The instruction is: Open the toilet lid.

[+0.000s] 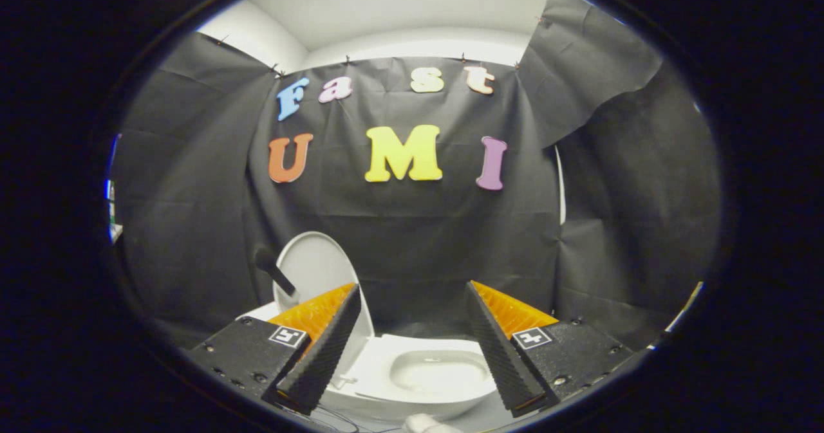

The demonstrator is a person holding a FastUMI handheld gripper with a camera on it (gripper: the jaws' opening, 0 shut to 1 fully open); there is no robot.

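Your lid [315, 269] stands raised, upright and side-on behind your left finger, its long axis running up from the hinge beside the open bowl [438, 372]. Your tongs [412, 349] are spread wide, gripping nothing, the bowl lying between and just beyond them. By my reading, little remains.

The claw [412, 349] is a two-fingered tool with wedge-shaped fingers [322, 356] whose inner faces carry fine ribbed pads. Each finger sits on a flat, dark, speckled mounting block [248, 356] studded with small screws. A small square black-and-white marker [288, 336] is stuck on top of each block.
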